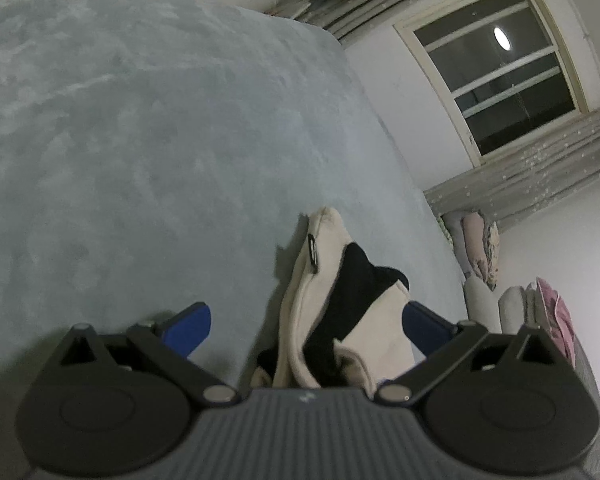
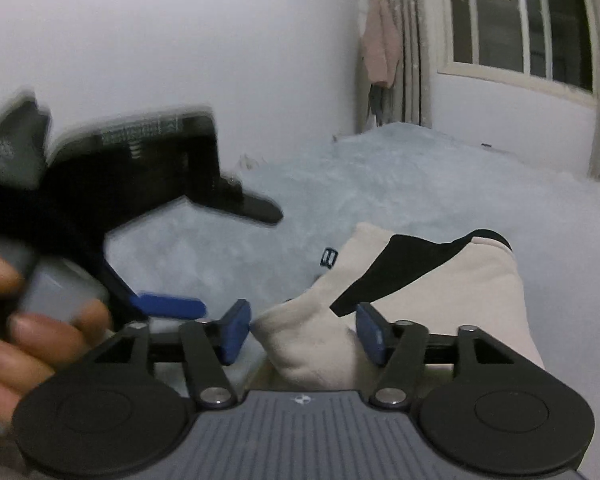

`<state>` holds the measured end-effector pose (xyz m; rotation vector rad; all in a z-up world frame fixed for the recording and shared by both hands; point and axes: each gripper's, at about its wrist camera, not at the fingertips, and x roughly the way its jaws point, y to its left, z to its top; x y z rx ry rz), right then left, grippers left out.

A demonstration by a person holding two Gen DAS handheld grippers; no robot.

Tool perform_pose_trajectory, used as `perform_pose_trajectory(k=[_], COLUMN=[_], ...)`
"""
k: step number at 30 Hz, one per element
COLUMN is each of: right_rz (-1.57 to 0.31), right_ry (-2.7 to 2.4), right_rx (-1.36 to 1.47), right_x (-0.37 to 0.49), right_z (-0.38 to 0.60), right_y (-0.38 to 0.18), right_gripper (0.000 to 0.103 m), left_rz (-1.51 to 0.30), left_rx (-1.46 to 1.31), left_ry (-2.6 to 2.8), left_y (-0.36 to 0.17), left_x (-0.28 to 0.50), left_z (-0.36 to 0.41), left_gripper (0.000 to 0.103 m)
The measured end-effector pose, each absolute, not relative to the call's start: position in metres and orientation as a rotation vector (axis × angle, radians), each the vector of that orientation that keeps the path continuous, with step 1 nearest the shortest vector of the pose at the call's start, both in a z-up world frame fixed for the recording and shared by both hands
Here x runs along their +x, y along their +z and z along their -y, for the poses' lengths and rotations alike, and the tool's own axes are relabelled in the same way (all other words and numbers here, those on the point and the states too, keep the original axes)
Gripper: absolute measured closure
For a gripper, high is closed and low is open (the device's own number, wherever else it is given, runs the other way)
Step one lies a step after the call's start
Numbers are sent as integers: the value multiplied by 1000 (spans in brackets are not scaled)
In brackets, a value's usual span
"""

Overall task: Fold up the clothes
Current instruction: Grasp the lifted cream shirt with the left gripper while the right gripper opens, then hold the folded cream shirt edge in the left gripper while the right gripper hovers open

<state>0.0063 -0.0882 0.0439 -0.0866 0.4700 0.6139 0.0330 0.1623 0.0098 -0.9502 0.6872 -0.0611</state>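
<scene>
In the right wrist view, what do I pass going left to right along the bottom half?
Person's hand → left tool → cream and black garment lying on the pale blue blanket.

Bed cover (image 1: 140, 140) lies bare & wide to the left and ahead of the garment (image 1: 340, 312) — plenty of room there for either gripper. Right side is tighter: bed edge runs close by, w/ pillows (image 1: 480, 248) and pink bedding (image 1: 556, 320) stacked beside it, then wall & window (image 1: 500, 80). In the right wrist view the left gripper (image 2: 172, 264) and hand (image 2: 28, 320) crowd the near-left — garment bunched just in front of the right gripper (image 2: 304, 332).
</scene>
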Motion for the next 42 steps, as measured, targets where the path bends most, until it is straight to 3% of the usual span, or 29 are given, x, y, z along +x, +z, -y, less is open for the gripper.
perform_pose_trajectory(k=[7, 9, 11, 14, 19, 25, 31, 42], right_rz=[-436, -449, -463, -484, -500, -576, -628, -631], right_ry=[534, 521, 515, 507, 506, 486, 404, 382], right_rx=[-133, -113, -99, -125, -81, 135, 29, 31], right_x=[12, 17, 22, 25, 26, 34, 35, 33], right_z=[128, 142, 155, 162, 178, 199, 188, 184], right_y=[50, 48, 46, 42, 44, 42, 29, 23], right_gripper=[42, 42, 43, 52, 55, 52, 51, 49], left_rz=[-724, -738, -754, -778, -778, -776, -785, -772], left_rx=[-887, -862, -831, -763, -733, -692, -626, -504], left_ry=[-111, -135, -152, -143, -145, -139, -127, -91], left_y=[8, 8, 8, 9, 10, 13, 17, 22], left_x=[33, 33, 32, 32, 29, 30, 28, 22], left_z=[-145, -136, -127, -117, -112, -107, -99, -79], left_gripper=[24, 35, 55, 69, 80, 83, 75, 74])
